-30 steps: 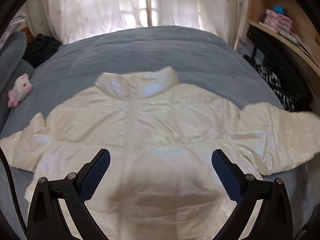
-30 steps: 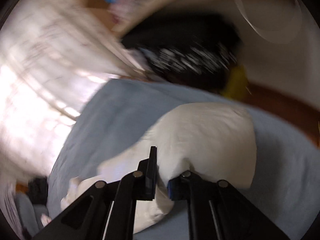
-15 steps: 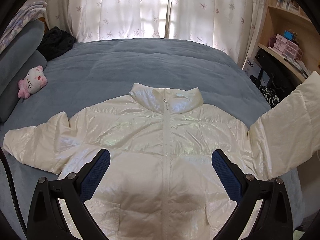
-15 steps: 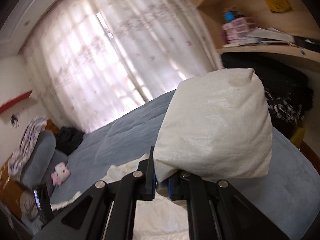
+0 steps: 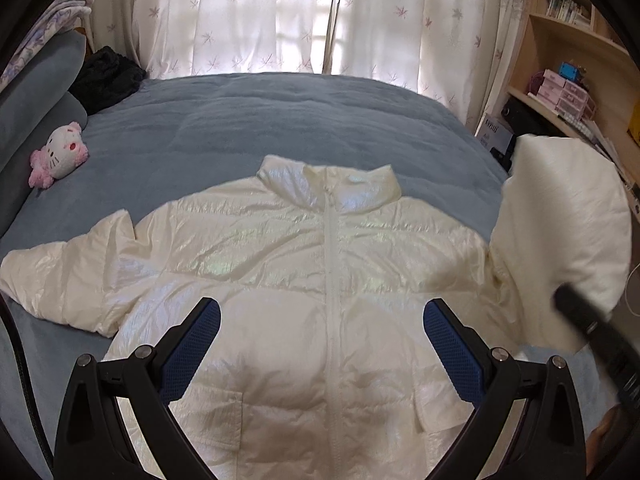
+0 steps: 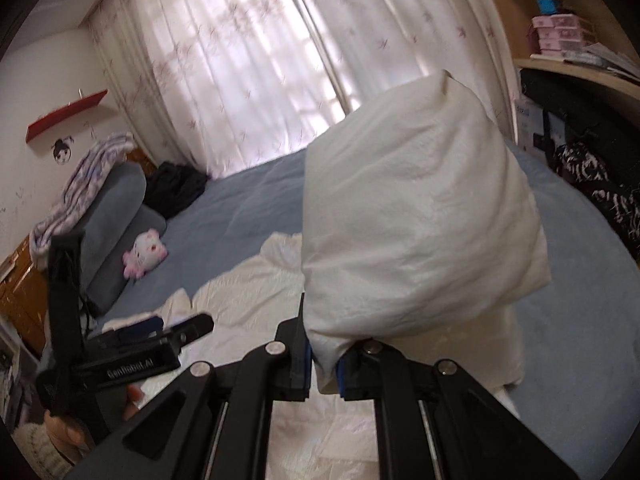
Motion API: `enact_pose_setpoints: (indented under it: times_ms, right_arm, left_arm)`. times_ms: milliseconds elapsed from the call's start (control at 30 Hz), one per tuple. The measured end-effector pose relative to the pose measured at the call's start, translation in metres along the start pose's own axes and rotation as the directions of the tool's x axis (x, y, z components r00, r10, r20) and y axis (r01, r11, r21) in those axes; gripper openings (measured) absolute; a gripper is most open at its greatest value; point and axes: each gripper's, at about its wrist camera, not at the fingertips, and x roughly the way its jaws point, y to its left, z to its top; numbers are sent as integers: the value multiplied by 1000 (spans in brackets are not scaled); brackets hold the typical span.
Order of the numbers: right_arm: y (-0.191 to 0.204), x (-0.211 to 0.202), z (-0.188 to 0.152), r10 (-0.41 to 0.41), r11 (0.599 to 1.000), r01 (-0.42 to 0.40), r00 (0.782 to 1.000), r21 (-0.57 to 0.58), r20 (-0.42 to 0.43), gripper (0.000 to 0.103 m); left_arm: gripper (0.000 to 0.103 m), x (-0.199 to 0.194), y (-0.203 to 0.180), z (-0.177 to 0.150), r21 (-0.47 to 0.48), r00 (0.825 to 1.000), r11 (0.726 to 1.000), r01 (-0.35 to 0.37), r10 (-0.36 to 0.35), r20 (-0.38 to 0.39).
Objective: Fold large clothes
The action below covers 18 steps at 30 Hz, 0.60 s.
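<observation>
A shiny white puffer jacket [image 5: 320,280] lies front-up and zipped on the blue bed [image 5: 280,120], collar towards the window. Its left sleeve [image 5: 60,272] lies flat, spread out to the left. My left gripper [image 5: 322,332] is open and empty, hovering above the jacket's lower front. My right gripper [image 6: 323,364] is shut on the cuff end of the right sleeve [image 6: 416,224] and holds it raised above the bed. The raised sleeve also shows in the left wrist view [image 5: 568,240], with the right gripper's dark body below it.
A pink and white plush toy [image 5: 60,152] lies at the bed's left side by a grey pillow [image 5: 36,92]. Dark clothing [image 5: 104,76] sits at the far left corner. Wooden shelves [image 5: 580,80] with boxes stand at the right. Curtains [image 5: 300,16] hang behind the bed.
My right gripper has lifted the right sleeve off the bed and swung it up and inward towards the jacket body. The left gripper stayed open above the jacket.
</observation>
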Motion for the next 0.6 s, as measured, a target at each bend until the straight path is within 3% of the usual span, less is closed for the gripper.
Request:
enact_pose_setpoints:
  times_ms: [133, 200, 267, 600]
  right_arm:
    - [4, 22, -25, 14, 1000, -16, 993, -11, -115, 15]
    - [5, 31, -35, 11, 1000, -14, 987, -17, -158, 28]
    - [7, 33, -43, 8, 999, -15, 985, -35, -171, 50]
    - [8, 36, -56, -5, 999, -4, 980, -47, -200, 52]
  left_arm:
    - [101, 11, 6, -13, -9, 999, 1000, 5, -5, -40]
    - [101, 18, 8, -20, -10, 998, 1000, 9, -10, -63]
    - [101, 23, 10, -26, -11, 997, 1000, 15, -16, -80]
    - [101, 42, 30, -37, -68, 986, 996, 60, -70, -153]
